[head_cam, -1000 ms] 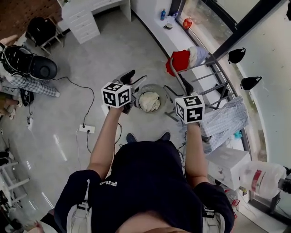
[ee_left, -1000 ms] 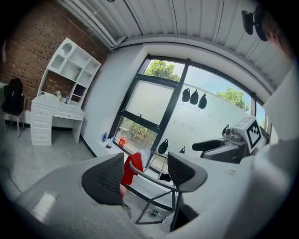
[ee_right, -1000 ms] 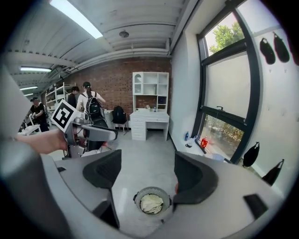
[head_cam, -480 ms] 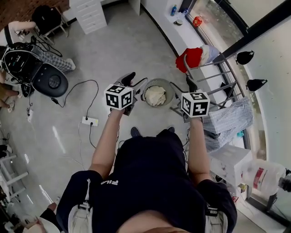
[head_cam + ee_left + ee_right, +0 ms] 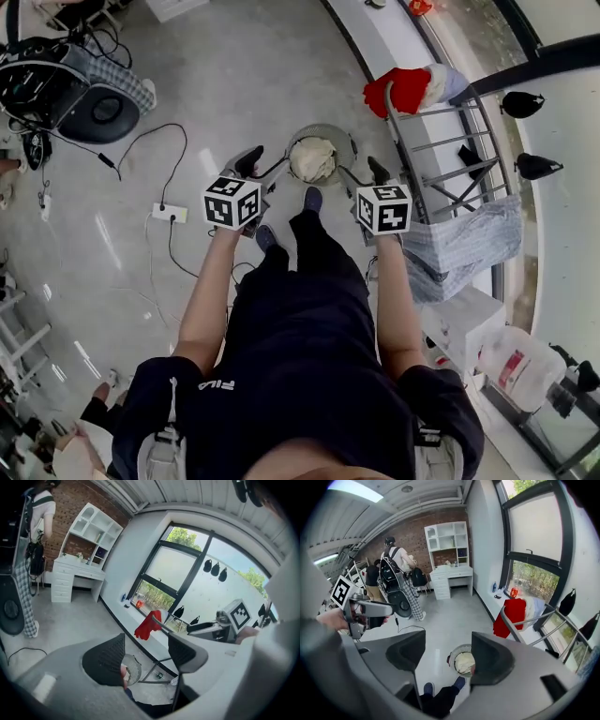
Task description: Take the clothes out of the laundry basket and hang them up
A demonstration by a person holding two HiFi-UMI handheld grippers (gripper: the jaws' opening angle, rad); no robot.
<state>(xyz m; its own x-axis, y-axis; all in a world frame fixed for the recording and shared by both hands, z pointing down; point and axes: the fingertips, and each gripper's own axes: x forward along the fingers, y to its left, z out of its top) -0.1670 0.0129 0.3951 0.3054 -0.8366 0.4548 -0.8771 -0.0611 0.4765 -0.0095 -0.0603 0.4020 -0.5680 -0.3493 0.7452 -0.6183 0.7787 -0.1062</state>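
Hovering empty above laundry basket.
Left gripper spread wide, right gripper wide, just closing a little, nothing between; cream clothes below, between both.

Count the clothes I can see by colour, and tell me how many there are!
Red garment on the drying rack: 1
Pale garment beside it: 1
Blue-checked cloth on the rack: 1
Cream bundle in the laundry basket: 1 (it may hide more pieces)
Total: 4
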